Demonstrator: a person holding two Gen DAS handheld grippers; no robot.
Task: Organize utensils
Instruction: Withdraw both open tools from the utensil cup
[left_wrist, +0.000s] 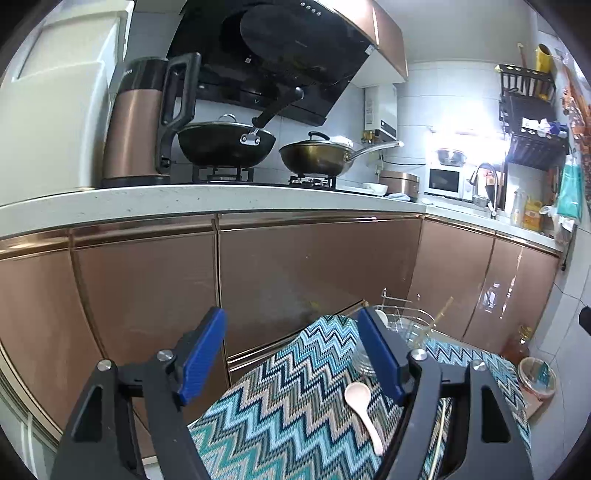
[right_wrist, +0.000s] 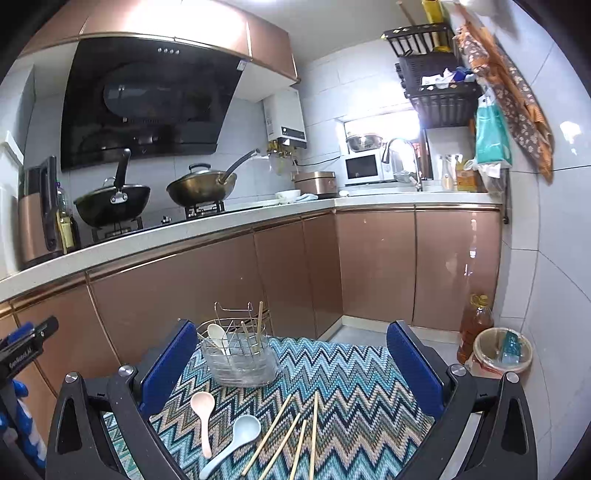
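A wire utensil holder (right_wrist: 240, 354) stands on a zigzag-patterned cloth (right_wrist: 351, 398) and holds a white spoon (right_wrist: 217, 336) and some chopsticks. On the cloth in front of it lie a pink spoon (right_wrist: 204, 413), a light blue spoon (right_wrist: 236, 439) and several chopsticks (right_wrist: 291, 439). My right gripper (right_wrist: 291, 354) is open and empty above the cloth. My left gripper (left_wrist: 291, 354) is open and empty, with the pink spoon (left_wrist: 364, 410) below its right finger and the holder (left_wrist: 406, 328) behind it.
Copper cabinet doors (right_wrist: 221, 280) face the cloth-covered surface. The counter (right_wrist: 184, 229) carries two woks, a kettle and a microwave. An oil bottle (right_wrist: 474, 325) and a lined bin (right_wrist: 502, 350) stand on the floor at right.
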